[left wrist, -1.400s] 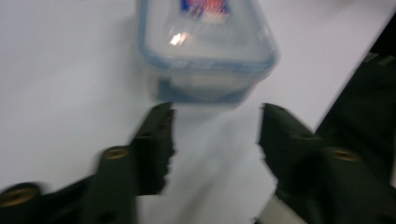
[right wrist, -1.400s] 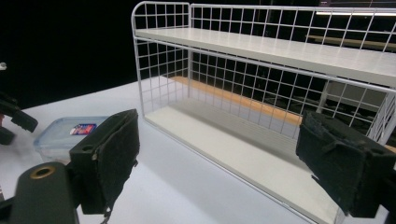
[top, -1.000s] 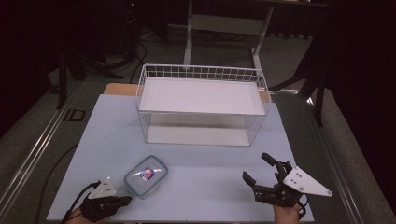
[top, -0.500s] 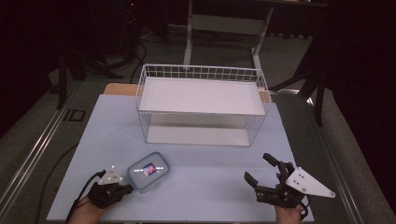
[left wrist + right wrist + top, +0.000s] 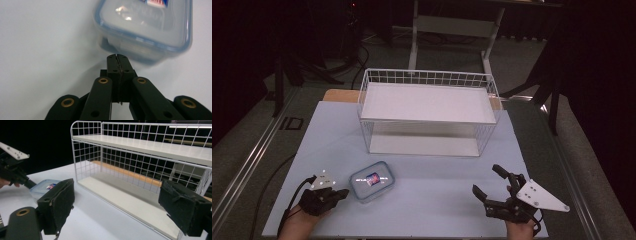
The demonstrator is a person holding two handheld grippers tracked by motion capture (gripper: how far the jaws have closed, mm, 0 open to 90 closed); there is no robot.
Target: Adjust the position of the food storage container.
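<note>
Just in front of the wire rack [image 5: 428, 112], toward its left end, lies the lidded container [image 5: 372, 180]. Beside it, the left gripper [image 5: 332, 194], jaws clenched on nothing, noses its near wall; the right gripper [image 5: 490, 189], spread wide, sits well apart.

Clear lidded container [image 5: 371, 180] lies flat, front-left of wire rack [image 5: 428, 114].

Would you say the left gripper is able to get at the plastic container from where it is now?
Probably yes: the left gripper sits right beside the plastic container with bare table between them. Its jaws are shut, though, so they would need to open first.
</note>
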